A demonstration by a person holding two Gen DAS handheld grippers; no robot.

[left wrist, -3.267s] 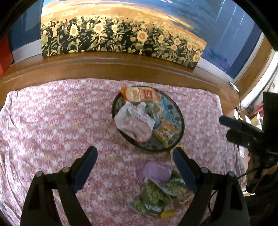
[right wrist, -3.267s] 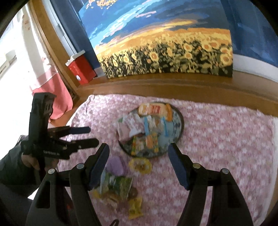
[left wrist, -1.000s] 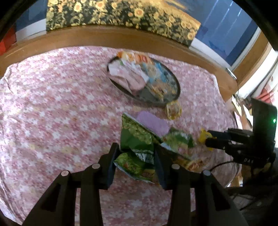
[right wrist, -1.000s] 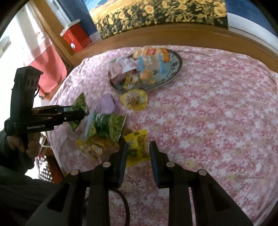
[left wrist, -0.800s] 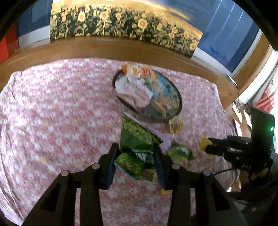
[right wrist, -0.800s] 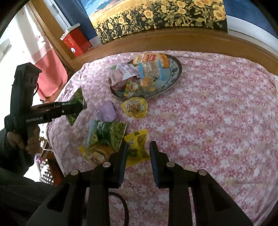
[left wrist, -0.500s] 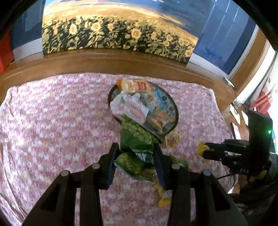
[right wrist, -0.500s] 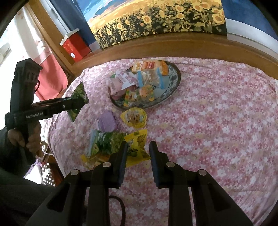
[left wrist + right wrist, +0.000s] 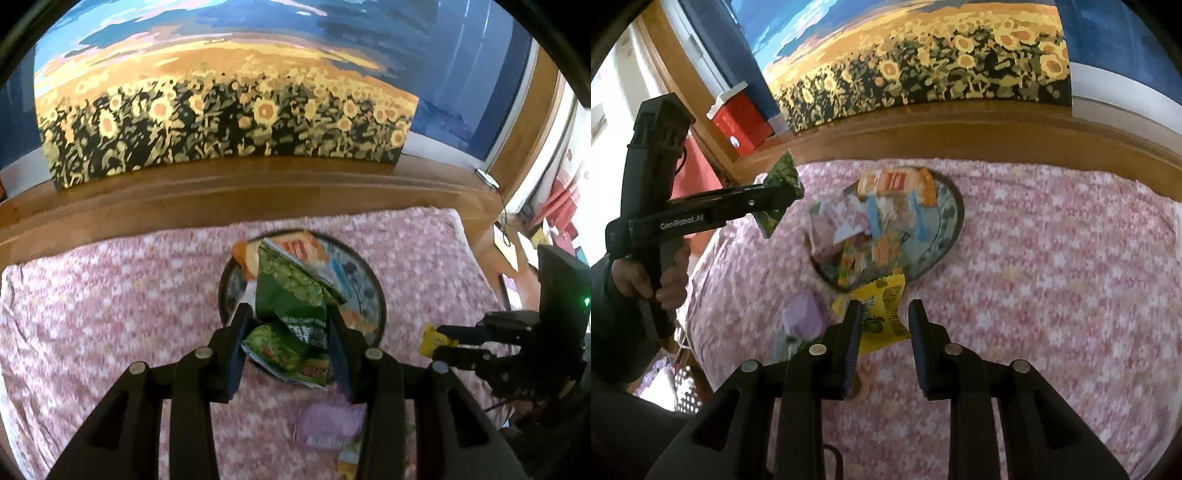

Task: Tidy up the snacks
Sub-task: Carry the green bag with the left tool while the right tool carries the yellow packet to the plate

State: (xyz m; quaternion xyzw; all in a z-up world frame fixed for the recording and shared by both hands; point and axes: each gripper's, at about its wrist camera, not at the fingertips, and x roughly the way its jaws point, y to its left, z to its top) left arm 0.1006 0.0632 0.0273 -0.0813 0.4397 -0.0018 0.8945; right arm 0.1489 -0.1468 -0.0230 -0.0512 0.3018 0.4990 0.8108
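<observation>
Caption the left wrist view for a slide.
Left tongs shut on a crinkled green snack bag, held above the round patterned snack plate on the pink floral tablecloth.

left black plastic two-finger gripper (image 9: 783, 192): white "GenRobot.AI" lettering, round silver pivot screws, dark blue finger pads | right black plastic two-finger gripper (image 9: 881, 325): same build, green indicator light | bare-skinned left hand (image 9: 650, 280): dark sleeve

The left gripper (image 9: 290, 332) is raised, its jaws closed on a green snack bag (image 9: 291, 306). The right gripper (image 9: 882, 325) is also raised, jaws pinching a yellow snack packet (image 9: 882, 306).
</observation>
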